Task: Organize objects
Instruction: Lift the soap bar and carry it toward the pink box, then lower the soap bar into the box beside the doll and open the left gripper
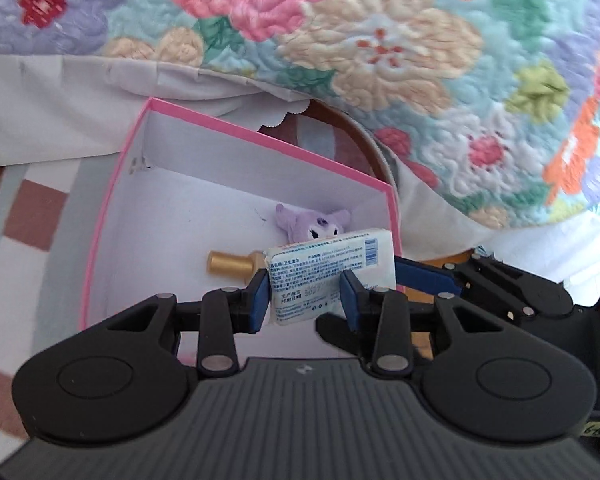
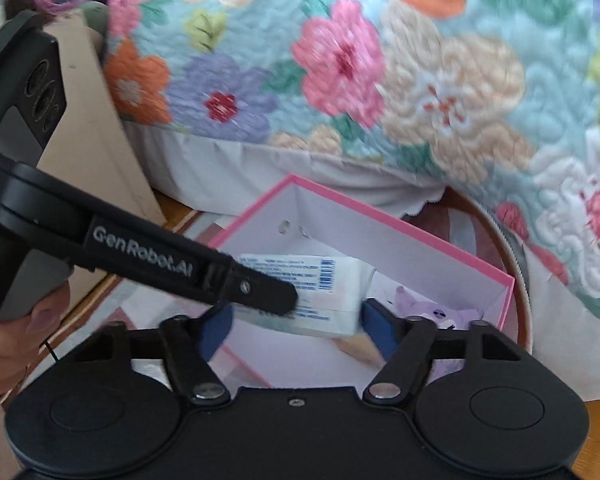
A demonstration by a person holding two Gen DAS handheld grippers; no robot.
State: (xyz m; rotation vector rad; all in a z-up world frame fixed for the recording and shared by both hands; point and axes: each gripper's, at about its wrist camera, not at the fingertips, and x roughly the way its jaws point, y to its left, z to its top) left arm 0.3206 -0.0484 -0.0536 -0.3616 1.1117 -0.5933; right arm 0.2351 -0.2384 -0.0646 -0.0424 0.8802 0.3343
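The left hand-held gripper (image 1: pixel 306 296) is clamped narrow on a wipes pack (image 1: pixel 332 276), holding it above the open pink box (image 1: pixel 260 140) beside the bed. The pack looks light, soft and slick in its film wrap, so it is best pinched across its short sides, as now. Its long axis tilts up and away from the gripper. The right hand-held gripper (image 2: pixel 296 330) stands half open and empty, just beside it. A plush (image 1: pixel 314 226) and gold bottle (image 1: pixel 232 266) lie in the box

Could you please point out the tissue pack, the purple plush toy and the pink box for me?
tissue pack (image 1: pixel 332 276), left wrist view, its printed face.
purple plush toy (image 1: pixel 312 226), left wrist view, its head.
pink box (image 1: pixel 260 142), left wrist view, its far rim.
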